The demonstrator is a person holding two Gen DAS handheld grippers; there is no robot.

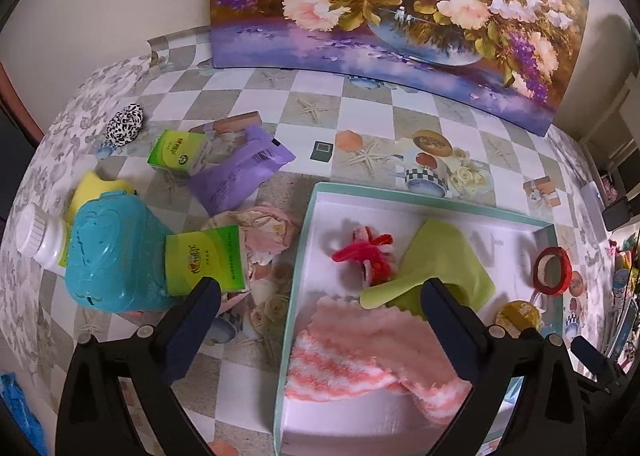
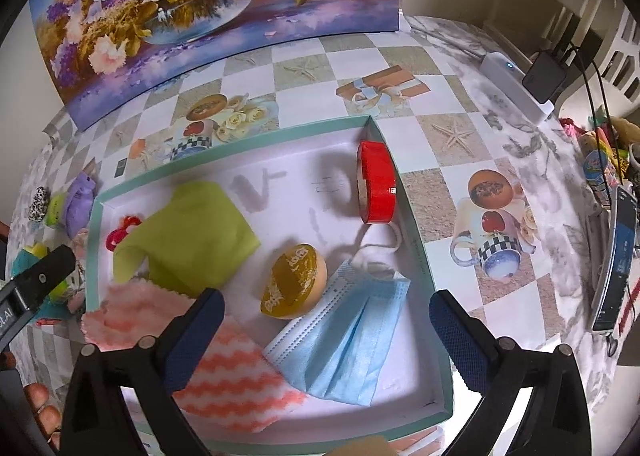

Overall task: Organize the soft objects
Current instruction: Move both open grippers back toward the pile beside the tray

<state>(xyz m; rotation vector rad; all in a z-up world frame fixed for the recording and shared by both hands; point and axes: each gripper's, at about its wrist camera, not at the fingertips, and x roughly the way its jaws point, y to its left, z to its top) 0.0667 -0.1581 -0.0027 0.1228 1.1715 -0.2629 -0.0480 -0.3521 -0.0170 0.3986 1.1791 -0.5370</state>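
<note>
pointing steeply down over the teal-rimmed box (image 2: 424, 256), both grippers stand with jaws wide apart and nothing gripped. the right gripper (image 2: 326, 320) hangs above a blue face mask (image 2: 352, 340) lying in the box's near corner, beside a pink zigzag cloth (image 2: 236, 380), a sealed jelly cup (image 2: 294, 282), a green cloth (image 2: 192, 236) and a red tape roll (image 2: 376, 187). the left gripper (image 1: 320, 304) straddles the box's left wall above a pink fuzzy sock (image 1: 360, 356). only the left view shows two green tissue packs (image 1: 204, 264), a blue container (image 1: 112, 256) and a purple packet (image 1: 236, 171) outside on the table.
</note>
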